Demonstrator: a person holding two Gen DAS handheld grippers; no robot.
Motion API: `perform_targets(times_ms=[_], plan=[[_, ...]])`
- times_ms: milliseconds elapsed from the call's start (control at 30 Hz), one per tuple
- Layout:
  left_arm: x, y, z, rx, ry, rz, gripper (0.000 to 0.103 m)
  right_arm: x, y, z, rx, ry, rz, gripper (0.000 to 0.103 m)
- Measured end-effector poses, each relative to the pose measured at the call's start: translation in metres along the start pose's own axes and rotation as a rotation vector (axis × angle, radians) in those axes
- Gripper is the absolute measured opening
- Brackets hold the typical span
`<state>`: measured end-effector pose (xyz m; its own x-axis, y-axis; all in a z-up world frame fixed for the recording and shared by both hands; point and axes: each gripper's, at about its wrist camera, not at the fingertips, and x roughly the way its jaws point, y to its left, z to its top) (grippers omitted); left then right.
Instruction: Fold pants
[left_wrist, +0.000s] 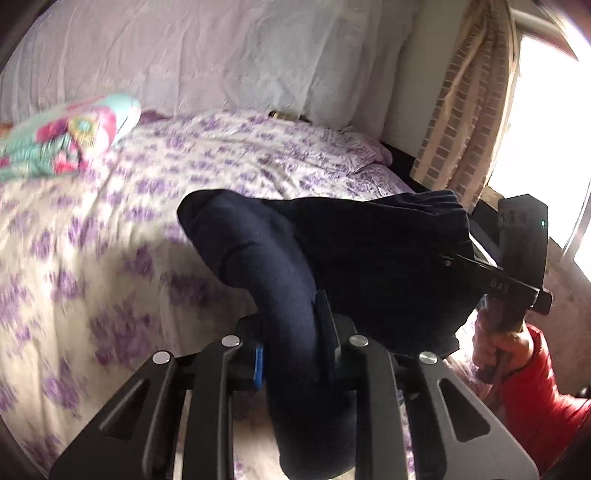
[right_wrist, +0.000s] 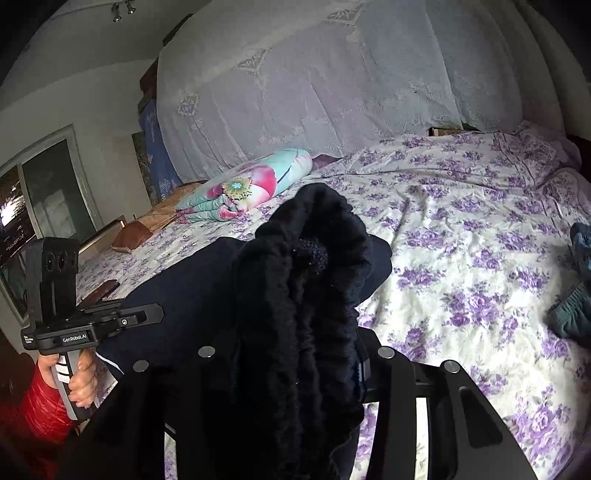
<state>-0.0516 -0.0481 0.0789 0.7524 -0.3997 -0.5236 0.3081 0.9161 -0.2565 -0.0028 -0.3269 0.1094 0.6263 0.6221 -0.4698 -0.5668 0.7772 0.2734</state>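
Dark navy pants (left_wrist: 369, 240) hang between both grippers, lifted above the bed. In the left wrist view my left gripper (left_wrist: 291, 354) is shut on a rolled edge of the fabric, which bulges out between the pads. In the right wrist view my right gripper (right_wrist: 295, 369) is shut on a thick, ribbed bunch of the pants (right_wrist: 314, 258), probably the waistband. The right gripper (left_wrist: 454, 258) shows at the far right of the left view with its tips buried in cloth. The left gripper (right_wrist: 147, 315) appears at the left of the right view, held by a hand in a red sleeve (right_wrist: 40, 402).
The bed carries a white bedspread with purple flowers (right_wrist: 461, 240). A folded bright floral blanket (right_wrist: 243, 184) lies at its far left. A teal-grey garment (right_wrist: 572, 314) sits at the right edge. A curtain and bright window (left_wrist: 472, 110) stand beyond the bed's right side.
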Motion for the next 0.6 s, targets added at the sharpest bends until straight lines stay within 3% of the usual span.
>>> perform_targets(times_ms=[233, 600], plan=[[0.050, 0.028, 0.062, 0.032, 0.022, 0.042, 0.020, 0.053, -0.031, 0.058, 0.023, 0.033, -0.022, 0.043], [0.210, 0.122, 0.226, 0.028, -0.059, 0.211, 0.020, 0.247, -0.138, 0.221, 0.100, -0.014, -0.083, 0.043]])
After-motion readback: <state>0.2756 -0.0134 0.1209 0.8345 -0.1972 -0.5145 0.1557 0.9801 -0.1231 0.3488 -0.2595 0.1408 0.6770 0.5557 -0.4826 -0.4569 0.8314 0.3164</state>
